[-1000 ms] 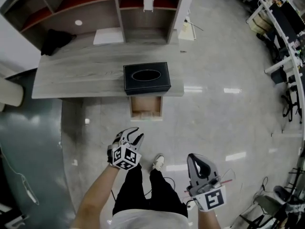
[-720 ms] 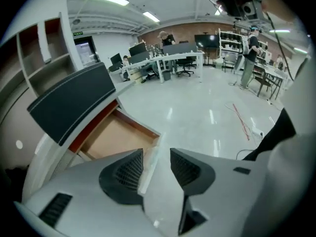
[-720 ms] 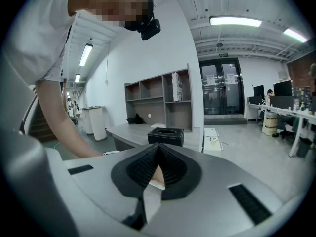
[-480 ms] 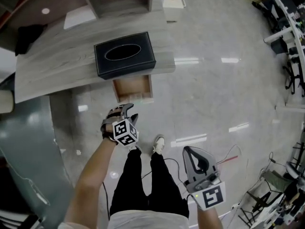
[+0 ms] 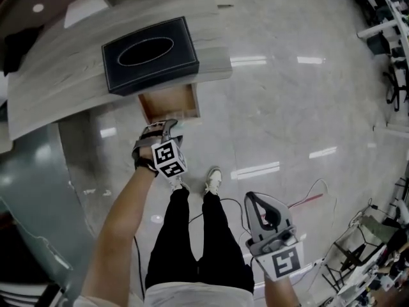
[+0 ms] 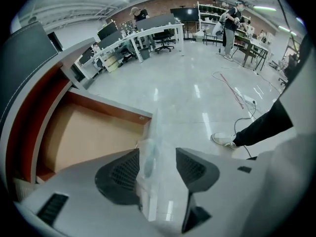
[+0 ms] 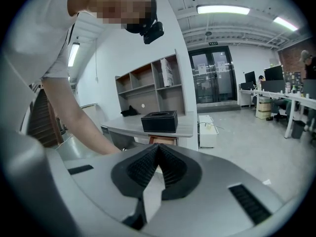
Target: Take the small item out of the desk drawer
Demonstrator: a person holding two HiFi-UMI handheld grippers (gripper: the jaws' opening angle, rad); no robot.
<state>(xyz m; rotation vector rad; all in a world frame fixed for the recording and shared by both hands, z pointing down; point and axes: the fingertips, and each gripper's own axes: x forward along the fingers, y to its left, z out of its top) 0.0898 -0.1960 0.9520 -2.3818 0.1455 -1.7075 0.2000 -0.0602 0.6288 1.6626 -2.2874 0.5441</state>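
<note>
**A:** Where is the left gripper?

**B:** It is right at the front edge of the open desk drawer. The drawer sits under the desk, which carries the black tissue box. The gripper's jaws are opening and stand wide apart.

**A:** Is anything between them?

**B:** Yes, the small item. It is a thin, clear, plastic-looking piece, upright in the gap and close against one pad. The other pad is well clear of it, so nothing clamps it. Whether it touches the near pad cannot be told.

**A:** And where is it relative to the drawer?

**B:** In the left gripper view the drawer's pale wooden bottom lies to one side of the jaws. The item stands in front of the drawer's front corner, with the shiny floor behind it.

**A:** What about the right gripper?

**B:** It is low at the person's right side, well apart from the desk and pointing toward it. Its ribbed pads meet tip to tip, closed on nothing.
</note>
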